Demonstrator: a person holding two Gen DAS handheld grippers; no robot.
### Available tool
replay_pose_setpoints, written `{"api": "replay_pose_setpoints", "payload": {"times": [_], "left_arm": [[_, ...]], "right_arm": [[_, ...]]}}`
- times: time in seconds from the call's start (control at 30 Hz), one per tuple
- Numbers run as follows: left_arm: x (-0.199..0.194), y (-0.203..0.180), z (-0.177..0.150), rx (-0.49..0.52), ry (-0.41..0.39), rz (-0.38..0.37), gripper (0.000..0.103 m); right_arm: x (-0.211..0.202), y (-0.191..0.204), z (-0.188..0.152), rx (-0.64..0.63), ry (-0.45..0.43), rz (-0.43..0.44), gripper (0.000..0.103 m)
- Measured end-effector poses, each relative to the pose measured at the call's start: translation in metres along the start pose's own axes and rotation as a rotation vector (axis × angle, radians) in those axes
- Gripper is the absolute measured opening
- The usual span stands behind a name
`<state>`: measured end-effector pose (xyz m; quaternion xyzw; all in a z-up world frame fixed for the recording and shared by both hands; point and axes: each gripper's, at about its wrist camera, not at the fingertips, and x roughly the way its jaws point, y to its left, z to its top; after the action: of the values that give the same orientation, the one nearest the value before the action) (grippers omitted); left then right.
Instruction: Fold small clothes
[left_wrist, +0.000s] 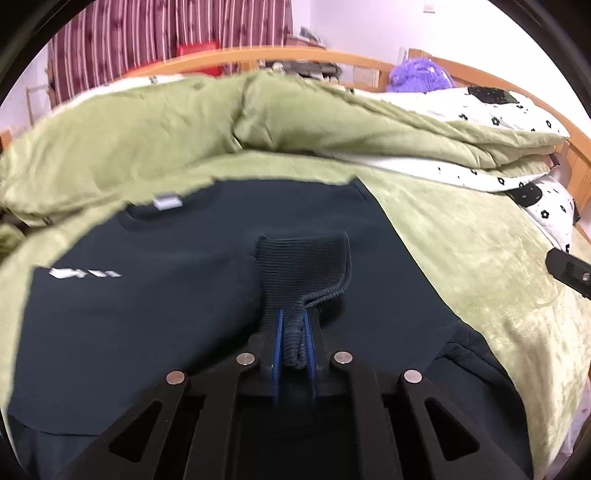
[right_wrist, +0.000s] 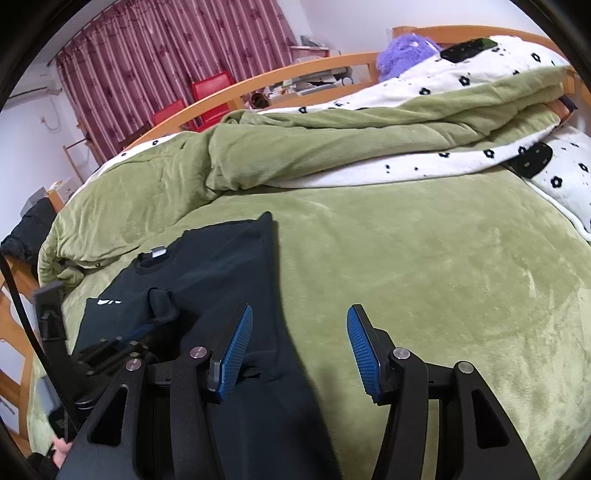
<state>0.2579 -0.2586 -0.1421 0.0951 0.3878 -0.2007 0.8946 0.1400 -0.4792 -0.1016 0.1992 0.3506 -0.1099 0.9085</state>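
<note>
In the left wrist view, the left tongs at bottom centre are closed tight, their blue pads pinching the ribbed cuff of a dark sweater. The sleeve is drawn across the sweater's chest, which fills the lower half of the frame on the green blanket of a bed. In the right wrist view, the right tongs at bottom centre stand about half open and hold nothing; the left pad sits over the sweater's right edge, the right pad over bare blanket. Open blanket spreads to the right. Beyond, a bunched duvet crosses mid-frame, with a wooden bed rail and red striped curtains behind.
</note>
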Motion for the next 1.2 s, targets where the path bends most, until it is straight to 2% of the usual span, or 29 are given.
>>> {"api": "replay_pose_setpoints", "payload": {"times": [0.2, 0.4, 0.53, 0.63, 0.7, 0.77, 0.83, 1.0, 1.13, 1.2], "left_arm": [[-0.056, 0.067, 0.004, -0.043, -0.099, 0.114, 0.01], [-0.082, 0.156, -0.016, -0.135, -0.096, 0.228, 0.01], [-0.086, 0.219, -0.038, -0.25, -0.057, 0.269, 0.014], [-0.082, 0.249, -0.057, -0.312, -0.015, 0.253, 0.016], [-0.077, 0.26, -0.068, -0.334, 0.006, 0.249, 0.021], [-0.071, 0.268, -0.077, -0.351, 0.014, 0.232, 0.038], [-0.066, 0.274, -0.085, -0.371, 0.008, 0.215, 0.051], [-0.049, 0.271, -0.094, -0.344, 0.041, 0.177, 0.052], [-0.025, 0.273, -0.105, -0.366, 0.098, 0.13, 0.052], [-0.021, 0.272, -0.107, -0.36, 0.092, 0.136, 0.052]], "right_arm": [[-0.001, 0.027, -0.002, -0.054, -0.014, -0.012, 0.053], [0.005, 0.055, -0.007, -0.105, -0.003, -0.016, 0.053], [0.014, 0.078, -0.013, -0.16, 0.009, -0.013, 0.053], [0.025, 0.09, -0.017, -0.191, 0.035, -0.014, 0.053], [0.035, 0.096, -0.022, -0.213, 0.055, -0.023, 0.053], [0.043, 0.099, -0.026, -0.235, 0.071, -0.043, 0.053], [0.049, 0.101, -0.029, -0.249, 0.084, -0.059, 0.053], [0.062, 0.099, -0.033, -0.257, 0.109, -0.068, 0.053], [0.078, 0.096, -0.039, -0.278, 0.149, -0.089, 0.053], [0.086, 0.094, -0.043, -0.291, 0.166, -0.104, 0.053]]}}
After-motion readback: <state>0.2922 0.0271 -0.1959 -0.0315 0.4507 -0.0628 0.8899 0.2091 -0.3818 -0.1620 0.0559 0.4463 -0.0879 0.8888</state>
